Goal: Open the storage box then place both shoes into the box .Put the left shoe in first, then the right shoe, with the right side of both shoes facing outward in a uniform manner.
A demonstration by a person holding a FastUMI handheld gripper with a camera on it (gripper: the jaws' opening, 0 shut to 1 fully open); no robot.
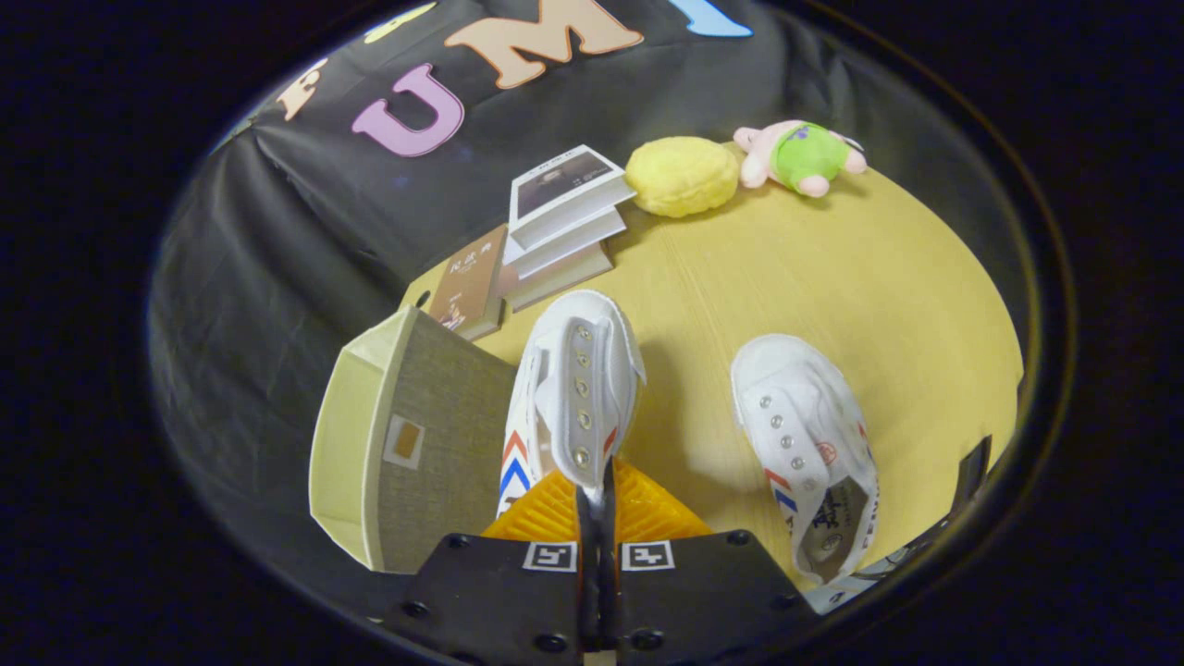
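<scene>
My gripper (597,486) is shut on a white canvas shoe (578,379) and pinches it at the near end of the lace opening. The shoe points away from me and hangs above the wooden table (832,268), its toe over the table's middle. Red and blue chevrons show on its left side. Just left of it stands the storage box (435,435), grey fabric with a small label, its pale inside (347,444) showing on the far-left side. A second white shoe (805,435) lies on the table to the right of my fingers, opening toward me.
A stack of white books (564,217) and a brown book (467,282) lie beyond the box and the held shoe. Farther back rest a yellow plush (682,176) and a pink-and-green plush toy (800,155). The black cloth wall runs behind and to the left.
</scene>
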